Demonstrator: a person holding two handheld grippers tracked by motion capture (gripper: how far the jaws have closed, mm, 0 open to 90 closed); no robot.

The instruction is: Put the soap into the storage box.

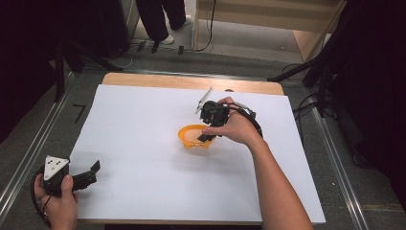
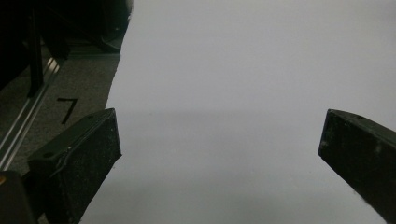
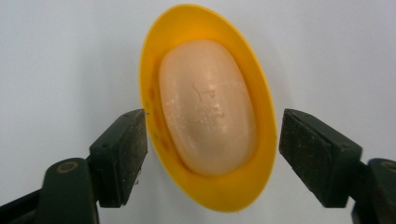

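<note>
Your right gripper (image 1: pixel 207 137) hung over the yellow soap dish (image 3: pixel 208 112), which stood near the middle of the white sheet (image 1: pixel 143 124) on the table. A pale bar of soap (image 3: pixel 208 105) lay inside the dish. The jaws stood apart, one on each side of the dish, and did not press on it. Your left gripper (image 1: pixel 88 175) rested at the near left corner of the sheet, well apart from the dish, with its jaws wide apart and nothing between them.
</note>
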